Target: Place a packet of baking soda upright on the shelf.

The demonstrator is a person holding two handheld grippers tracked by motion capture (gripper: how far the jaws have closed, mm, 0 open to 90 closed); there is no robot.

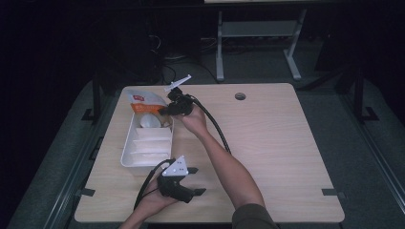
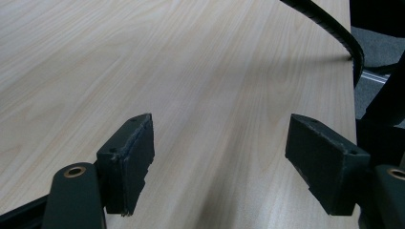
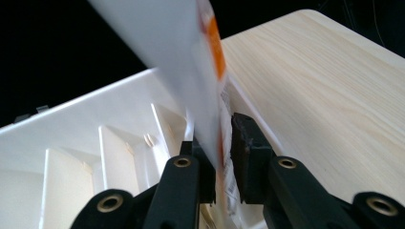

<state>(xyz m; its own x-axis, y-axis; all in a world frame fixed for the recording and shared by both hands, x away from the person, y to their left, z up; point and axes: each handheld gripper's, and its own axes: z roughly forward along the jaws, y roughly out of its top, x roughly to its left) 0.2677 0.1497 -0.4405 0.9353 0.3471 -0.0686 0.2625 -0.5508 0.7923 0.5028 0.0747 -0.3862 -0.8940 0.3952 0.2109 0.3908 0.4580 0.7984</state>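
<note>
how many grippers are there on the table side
2: the left gripper sits open over bare table at the near edge; the right gripper is at the white tray's far end, jaws around an orange-and-white packet.

One wooden table point(image 1: 267, 143) is seen across the frame's middle. One white divided tray point(image 1: 128, 157) is counted at centre left, with perhaps four compartments. One orange-and-white packet point(image 1: 145, 101) and two grippers, the left gripper point(image 1: 191, 181) and the right gripper point(image 1: 165, 112), are counted.
</note>
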